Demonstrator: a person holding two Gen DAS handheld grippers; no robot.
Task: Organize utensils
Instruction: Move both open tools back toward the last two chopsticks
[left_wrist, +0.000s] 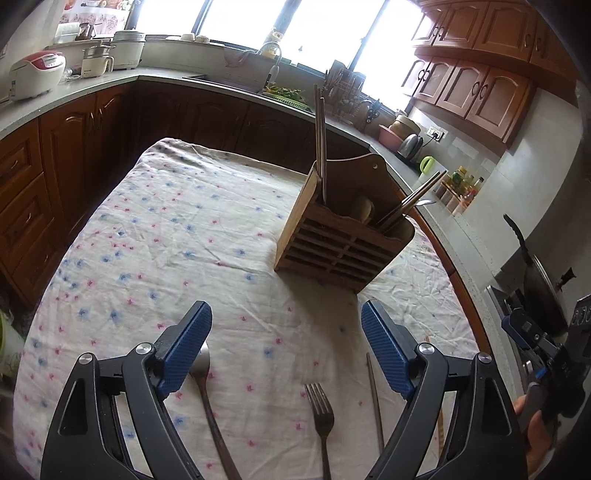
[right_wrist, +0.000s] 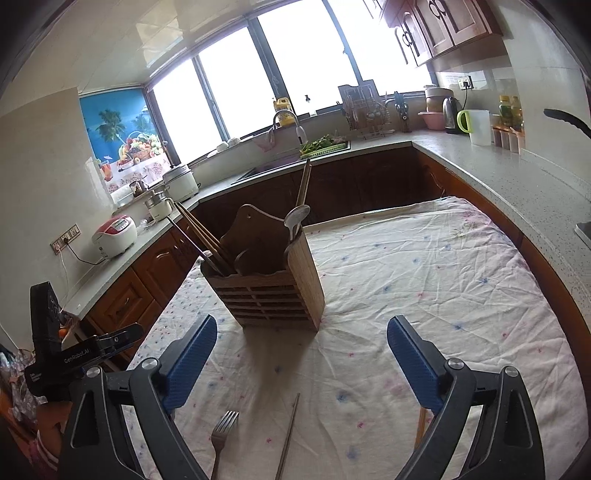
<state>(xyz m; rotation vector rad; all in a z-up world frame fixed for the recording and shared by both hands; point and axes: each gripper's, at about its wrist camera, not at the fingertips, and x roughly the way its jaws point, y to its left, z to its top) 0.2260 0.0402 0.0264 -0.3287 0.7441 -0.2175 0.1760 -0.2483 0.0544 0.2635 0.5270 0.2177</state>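
A wooden utensil holder (left_wrist: 341, 245) (right_wrist: 271, 291) stands on the floral tablecloth (left_wrist: 166, 236) with chopsticks (left_wrist: 319, 144) and a spoon (right_wrist: 296, 218) standing in it. On the cloth near me lie a spoon (left_wrist: 207, 391), a fork (left_wrist: 321, 413) (right_wrist: 221, 435) and a metal chopstick (left_wrist: 375, 398) (right_wrist: 288, 435). A wooden chopstick (right_wrist: 420, 424) lies under the right finger. My left gripper (left_wrist: 286, 343) is open and empty above the spoon and fork. My right gripper (right_wrist: 301, 354) is open and empty above the fork and chopstick.
Kitchen counters (right_wrist: 498, 173) wrap around the table, with a sink (left_wrist: 236, 83), rice cookers (left_wrist: 35, 74), a kettle (right_wrist: 451, 114) and a jug (right_wrist: 476, 125). A pan (left_wrist: 539, 284) sits at the right. The other gripper (left_wrist: 543, 347) shows at the frame edge.
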